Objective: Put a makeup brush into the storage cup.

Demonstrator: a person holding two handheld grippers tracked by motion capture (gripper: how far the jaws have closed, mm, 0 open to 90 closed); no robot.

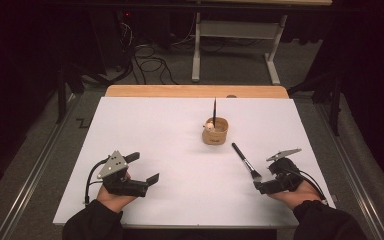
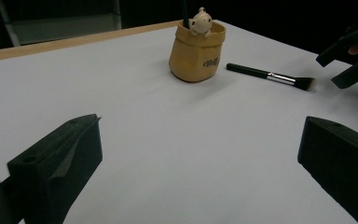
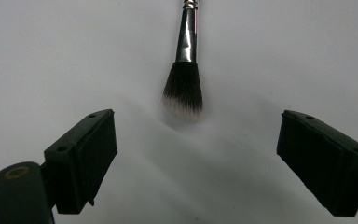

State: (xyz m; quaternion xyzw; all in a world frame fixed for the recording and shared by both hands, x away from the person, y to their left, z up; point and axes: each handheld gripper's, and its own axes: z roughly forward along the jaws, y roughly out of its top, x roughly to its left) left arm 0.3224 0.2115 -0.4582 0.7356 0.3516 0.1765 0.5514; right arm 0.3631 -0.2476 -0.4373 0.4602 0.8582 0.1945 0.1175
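A black makeup brush (image 1: 244,160) lies flat on the white table sheet (image 1: 170,135), right of centre, its bristles toward me. My right gripper (image 1: 264,179) rests just behind the bristles, open and holding nothing. In the right gripper view the bristle head (image 3: 182,89) sits a little ahead of the gap of my right gripper (image 3: 209,158), not between the jaws. A tan pot with a small white figure on its rim (image 1: 215,131) stands farther back, with a dark stick (image 1: 214,111) upright in it. My left gripper (image 1: 143,168) rests at the near left, open and with nothing in it.
From the left gripper view I see the pot (image 2: 196,50), the brush (image 2: 270,75) to its right and the other gripper (image 2: 349,51) at the far right. A wooden table edge (image 1: 195,91) runs along the back. White metal table legs (image 1: 196,55) and cables lie on the floor beyond.
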